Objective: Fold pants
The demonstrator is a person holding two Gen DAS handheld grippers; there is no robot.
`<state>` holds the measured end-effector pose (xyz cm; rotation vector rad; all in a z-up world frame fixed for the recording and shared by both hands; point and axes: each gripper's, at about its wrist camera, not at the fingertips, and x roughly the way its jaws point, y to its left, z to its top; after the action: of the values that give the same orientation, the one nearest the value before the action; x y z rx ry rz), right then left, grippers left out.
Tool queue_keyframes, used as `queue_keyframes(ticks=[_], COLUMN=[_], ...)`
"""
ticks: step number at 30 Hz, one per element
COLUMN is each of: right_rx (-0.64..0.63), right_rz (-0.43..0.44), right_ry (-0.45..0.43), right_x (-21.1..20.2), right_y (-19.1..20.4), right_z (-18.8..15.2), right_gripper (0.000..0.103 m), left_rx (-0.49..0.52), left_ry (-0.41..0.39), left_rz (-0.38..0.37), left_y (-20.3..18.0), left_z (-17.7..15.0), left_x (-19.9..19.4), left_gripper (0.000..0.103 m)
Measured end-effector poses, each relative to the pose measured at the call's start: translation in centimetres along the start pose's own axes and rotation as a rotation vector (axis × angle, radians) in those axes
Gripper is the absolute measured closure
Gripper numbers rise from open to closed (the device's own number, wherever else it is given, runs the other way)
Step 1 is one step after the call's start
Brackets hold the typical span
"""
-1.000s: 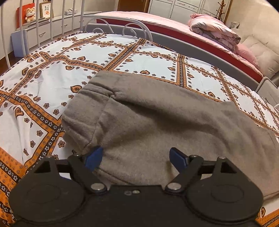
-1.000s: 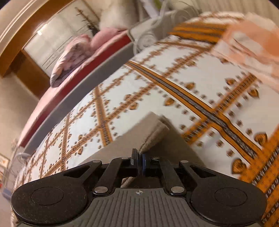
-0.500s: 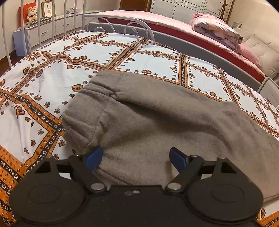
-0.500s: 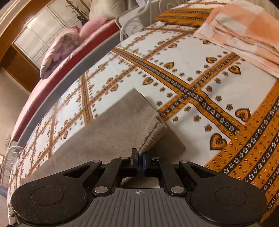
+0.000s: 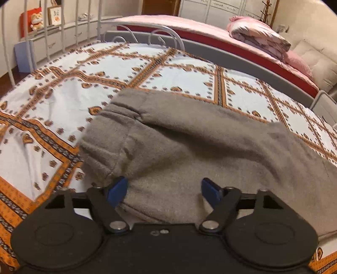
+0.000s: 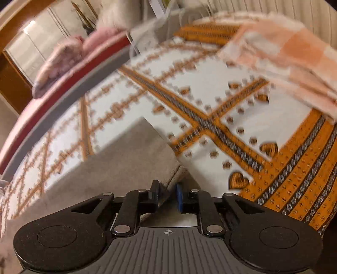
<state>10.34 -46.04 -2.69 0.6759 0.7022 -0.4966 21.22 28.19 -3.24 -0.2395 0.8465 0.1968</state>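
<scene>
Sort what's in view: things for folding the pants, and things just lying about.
For the job: grey pants; left gripper, open over the waist end; right gripper, its jaws just opened, the cuff end between them.

Lying about: peach checked cloth; rolled pink quilt; plush toy.

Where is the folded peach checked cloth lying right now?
In the right wrist view, the peach checked cloth lies at the upper right on the patterned bedspread, well beyond the grey pants and apart from them.
</scene>
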Motion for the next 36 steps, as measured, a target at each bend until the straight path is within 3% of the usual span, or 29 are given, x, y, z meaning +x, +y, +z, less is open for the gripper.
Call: queue_keyframes(ticks=[2,5,9,11,16,23,25,26,29,31,33,34,35,36], right_rx=[-0.041,-0.11,-0.24,-0.288,-0.38,-0.411,-0.416,-0.419,-0.437,-0.432,-0.421,-0.415,-0.412,-0.413], right_rz=[0.007,0.107,0.198,0.24,0.268,0.281,0.275,0.273,0.247,0.237,0.23,0.229,0.229,0.229], right_ry=[-0.062,-0.11,-0.12,-0.129,-0.08,-0.05,-0.042,-0.039,-0.036,-0.034,-0.03,-0.029,-0.03,-0.033], right_x=[-1.6,-3.8,-4.9,-5.0,-3.4,-2.5,-2.3,-2.3,-2.1,-2.0,-1.9,-1.9,-2.0,-2.0], right_y=[1.5,4.8,10.1,12.3,15.8,17.5,17.6,17.6,17.3,17.0,16.7,16.6,16.6,16.6], right_z=[-0.4,-1.9,-4.4,-5.2,-6.8,-8.4,-8.7,-8.9,-9.4,-9.4,-9.4,-9.3,-9.3,-9.3], right_gripper=[0.086,0.085,0.085,0.083,0.054,0.053,0.053,0.053,0.053,0.053,0.053,0.053,0.053,0.053], left_rx=[-0.034,-0.086,-0.166,-0.221,-0.352,-0.395,-0.387,-0.375,-0.302,-0.319,-0.351,-0.363,-0.372,-0.373], left_ry=[-0.023,-0.067,-0.145,-0.128,-0.091,-0.089,-0.099,-0.112,-0.136,-0.09,-0.096,-0.099,-0.097,-0.092], left_rz=[-0.013,-0.017,0.041,0.042,-0.02,-0.077,-0.1,-0.127,-0.11,-0.075,-0.083,-0.086,-0.077,-0.068], left_y=[0.7,1.8,3.6,5.0,8.5,9.8,9.7,9.4,7.4,7.2,7.6,7.7,7.7,7.8], left_z=[0.1,0.2,0.1,-0.1,-1.1,-1.1,-0.7,-0.4,0.4,0.4,0.3,0.2,0.2,0.2], left_x=[-0.8,-1.9,-3.6,-3.6,-3.3,-2.0,-1.5,-1.5,-1.8,-0.9,-1.0,-1.1,-1.1,-1.1], left_gripper=[0.04,0.047,0.043,0.045,0.056,0.057,0.08,0.101,0.102,0.102,0.1,0.097,0.087,0.085])
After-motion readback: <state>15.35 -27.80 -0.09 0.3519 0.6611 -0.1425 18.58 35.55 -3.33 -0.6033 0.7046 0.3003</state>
